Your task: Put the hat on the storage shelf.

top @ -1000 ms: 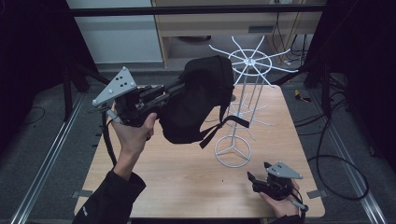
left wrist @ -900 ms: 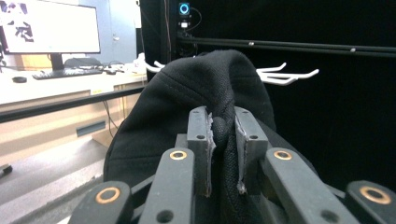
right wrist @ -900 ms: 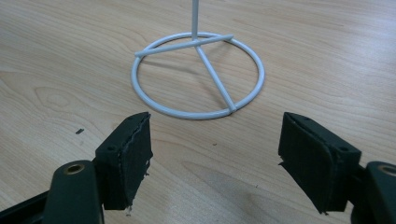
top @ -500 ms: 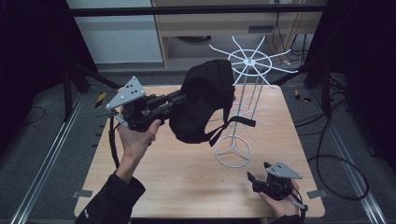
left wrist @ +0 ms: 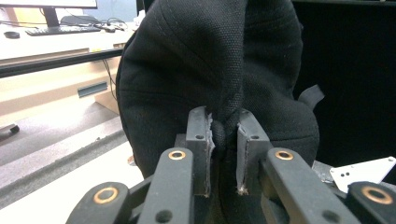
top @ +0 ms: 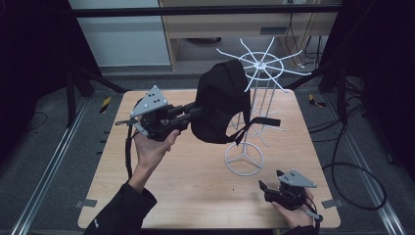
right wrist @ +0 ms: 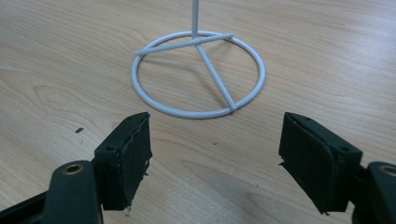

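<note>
the left gripper (top: 195, 109) has its fingers (left wrist: 200, 140) clamped on a fold of the black cap (top: 222, 103), held above the table (top: 195, 186) against the white wire stand (top: 254, 117). the right gripper (right wrist: 215, 154) rests at the table's 5 o'clock corner, fingers spread wide and holding nothing, the stand's ring base at 12 o'clock.

The left gripper (left wrist: 223, 140) had its two black jaws pinched tight on a fold of the black cap (left wrist: 210, 70); pale wooden tabletop (left wrist: 70, 186) lay below left.
</note>
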### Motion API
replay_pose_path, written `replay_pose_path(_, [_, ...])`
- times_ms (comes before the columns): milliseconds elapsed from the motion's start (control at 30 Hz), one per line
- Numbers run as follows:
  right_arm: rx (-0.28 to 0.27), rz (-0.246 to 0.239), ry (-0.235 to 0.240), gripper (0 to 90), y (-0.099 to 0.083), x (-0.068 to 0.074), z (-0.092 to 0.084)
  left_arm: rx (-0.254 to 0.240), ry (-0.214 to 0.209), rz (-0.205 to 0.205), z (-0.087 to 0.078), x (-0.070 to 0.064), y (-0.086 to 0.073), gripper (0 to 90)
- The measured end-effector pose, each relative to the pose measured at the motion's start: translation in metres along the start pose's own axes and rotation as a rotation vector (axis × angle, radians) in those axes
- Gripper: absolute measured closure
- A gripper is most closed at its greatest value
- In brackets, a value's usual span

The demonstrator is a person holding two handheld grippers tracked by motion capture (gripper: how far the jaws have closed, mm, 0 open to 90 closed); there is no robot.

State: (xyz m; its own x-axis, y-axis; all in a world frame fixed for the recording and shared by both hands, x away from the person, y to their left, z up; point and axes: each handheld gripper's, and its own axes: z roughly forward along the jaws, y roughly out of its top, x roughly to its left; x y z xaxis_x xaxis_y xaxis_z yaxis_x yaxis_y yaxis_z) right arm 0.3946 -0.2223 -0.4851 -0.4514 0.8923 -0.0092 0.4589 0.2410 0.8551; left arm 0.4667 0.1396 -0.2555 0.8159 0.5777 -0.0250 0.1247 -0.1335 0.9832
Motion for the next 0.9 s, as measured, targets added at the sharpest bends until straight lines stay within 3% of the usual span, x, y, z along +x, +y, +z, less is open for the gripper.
replay_pose_path(567, [0.001, 0.002, -0.002, 25.2, 0.000, 0.000, 0.000, -0.016, 0.022, 0.005, -0.019, 0.000, -0.012, 55.3])
replay_pose_path(733, [0.001, 0.005, -0.002, 25.1, 0.000, 0.000, 0.000, -0.026, 0.052, 0.021, -0.031, -0.002, -0.019, 46.5])
replay_pose_path(900, [0.001, 0.003, -0.005, 25.0, 0.000, 0.000, 0.000, -0.036, 0.089, 0.010, -0.047, -0.001, -0.030, 41.1])
